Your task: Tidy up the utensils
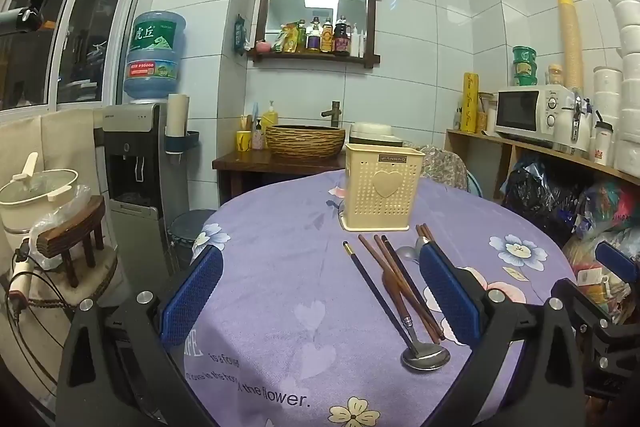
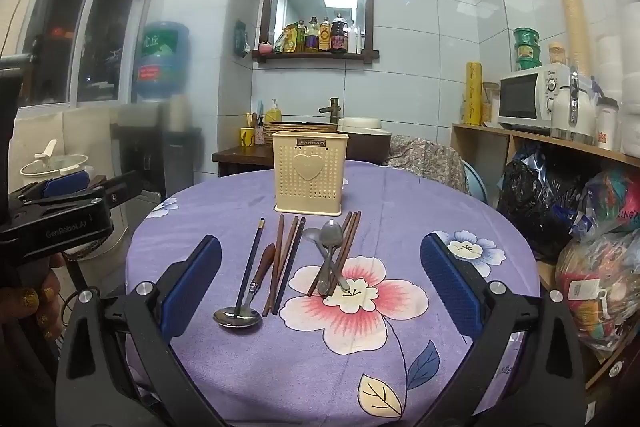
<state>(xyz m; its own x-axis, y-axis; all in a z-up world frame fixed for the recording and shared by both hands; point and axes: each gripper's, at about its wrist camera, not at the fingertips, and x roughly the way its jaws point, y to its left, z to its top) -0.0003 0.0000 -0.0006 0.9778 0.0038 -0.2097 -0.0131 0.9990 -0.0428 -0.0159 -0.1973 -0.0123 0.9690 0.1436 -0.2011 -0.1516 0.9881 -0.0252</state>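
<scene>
Both the left gripper (image 1: 320,291) and the right gripper (image 2: 320,283) stand wide and empty above the round table (image 2: 460,211), where chopsticks (image 2: 286,263) and spoons (image 2: 330,251) lie before the cream holder (image 2: 308,173).

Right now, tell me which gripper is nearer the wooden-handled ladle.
Left. The left gripper has the ladle between its open fingers; the right gripper sits further right.

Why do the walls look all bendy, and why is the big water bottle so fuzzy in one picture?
Both wrist views use fisheye lenses, so straight tiles curve near the edges; in the right wrist view the water bottle looks hazy, as if the lens is smudged there; the left wrist view shows it sharp.
</scene>
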